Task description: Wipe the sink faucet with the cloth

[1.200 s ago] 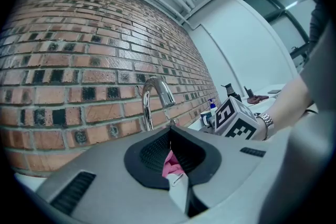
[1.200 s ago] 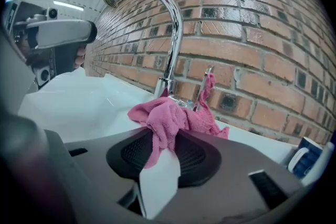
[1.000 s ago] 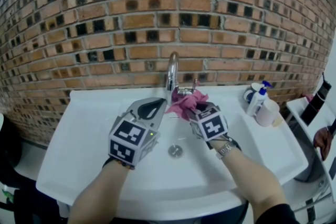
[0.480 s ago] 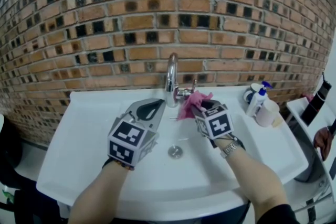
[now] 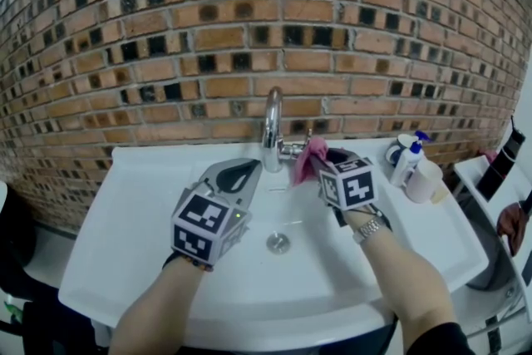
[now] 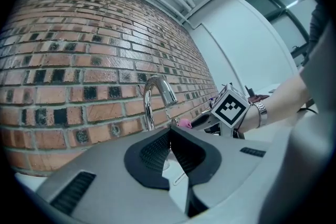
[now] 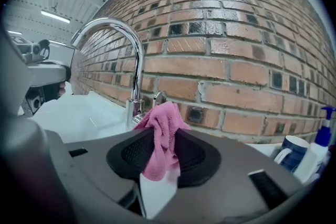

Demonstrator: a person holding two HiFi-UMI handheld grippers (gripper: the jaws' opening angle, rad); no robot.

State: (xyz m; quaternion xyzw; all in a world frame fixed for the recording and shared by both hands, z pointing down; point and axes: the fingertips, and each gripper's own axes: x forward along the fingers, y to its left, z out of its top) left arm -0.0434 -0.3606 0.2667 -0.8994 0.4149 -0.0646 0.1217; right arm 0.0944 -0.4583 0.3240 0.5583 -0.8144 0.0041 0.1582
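Fingers: the left gripper [image 6: 169, 132] has its two black pads pressed together with nothing between them; the right gripper [image 7: 165, 132] has its pads clamped on the pink cloth [image 7: 164, 118].
Left gripper: held level over the near left of the white sink [image 5: 133, 212], marker cube toward the head camera, jaws aimed at the faucet [image 5: 272, 125] and well short of it.
Right gripper: raised over the back right of the sink, tipped slightly down, with a wristwatch [image 5: 368, 230] on the arm behind it.
Drain: the round metal drain [image 5: 278, 242] sits mid-basin, between the two forearms.
Cloth: bunched and sticking out ahead of the right jaws, just right of the faucet's base and beside its small lever; contact cannot be made out.
Faucet: a chrome gooseneck stands at the middle of the back rim, its spout curving out over the basin.
Back rim, right: a pump bottle [image 5: 409, 155] stands beside a white cup [image 5: 426, 177].
Backdrop: a brick wall [image 5: 249, 29] in red-brown with dark glazed inserts.
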